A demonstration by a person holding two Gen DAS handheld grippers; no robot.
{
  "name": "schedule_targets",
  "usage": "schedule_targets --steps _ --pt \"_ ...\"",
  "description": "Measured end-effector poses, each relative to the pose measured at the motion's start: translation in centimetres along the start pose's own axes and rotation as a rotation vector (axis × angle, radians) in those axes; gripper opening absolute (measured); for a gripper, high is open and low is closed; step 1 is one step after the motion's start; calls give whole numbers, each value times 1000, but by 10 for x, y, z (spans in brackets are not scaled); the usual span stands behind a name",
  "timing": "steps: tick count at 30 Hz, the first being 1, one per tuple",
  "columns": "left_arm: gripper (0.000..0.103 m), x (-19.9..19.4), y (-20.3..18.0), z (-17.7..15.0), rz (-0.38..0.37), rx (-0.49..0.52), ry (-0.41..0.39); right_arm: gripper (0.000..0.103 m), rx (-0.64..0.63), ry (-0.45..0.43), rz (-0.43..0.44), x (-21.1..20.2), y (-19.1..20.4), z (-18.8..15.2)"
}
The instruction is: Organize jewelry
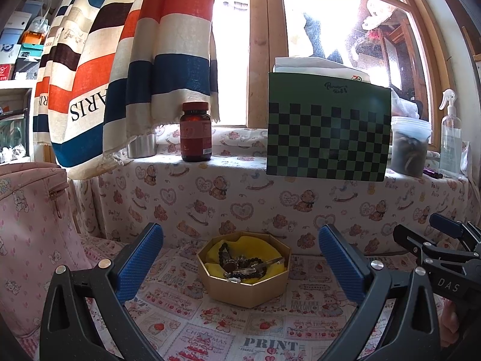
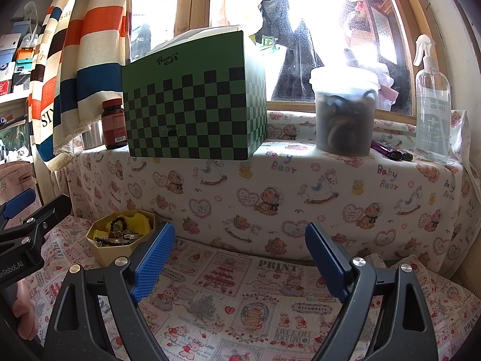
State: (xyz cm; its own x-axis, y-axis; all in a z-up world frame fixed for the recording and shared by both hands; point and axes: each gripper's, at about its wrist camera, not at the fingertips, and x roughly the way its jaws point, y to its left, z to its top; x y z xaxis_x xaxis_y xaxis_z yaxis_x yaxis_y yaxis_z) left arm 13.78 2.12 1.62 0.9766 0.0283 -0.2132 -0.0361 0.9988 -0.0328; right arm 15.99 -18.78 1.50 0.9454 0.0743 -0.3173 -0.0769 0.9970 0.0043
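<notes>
The left gripper (image 1: 240, 266) stands spread wide and empty, the octagonal box (image 1: 244, 288) of jewelry (image 1: 243, 263) just beyond its blue pads on the printed cloth (image 1: 210, 331). To the right, the right gripper (image 2: 237, 263) is also spread wide, holding nothing, over bare cloth. Best to descend squarely on one piece, likely the dark bead bracelet (image 1: 224, 248), pinching only that strand so the tangled pieces stay behind.

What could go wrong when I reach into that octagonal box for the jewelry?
1. The beaded bracelets and metal pieces lie tangled in the octagonal box; lifting one would likely drag others out.
2. The box looks light and sits loose on the cloth, so the open left gripper may shove or tip it.
3. The right gripper is close beside the left; both reaching in could collide.
</notes>
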Motion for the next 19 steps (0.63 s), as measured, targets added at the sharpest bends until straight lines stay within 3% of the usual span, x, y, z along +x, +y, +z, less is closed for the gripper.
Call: schedule_targets --steps 19 --pt "103 -2 -2 1 0 13 -9 90 0 2 0 1 0 0"
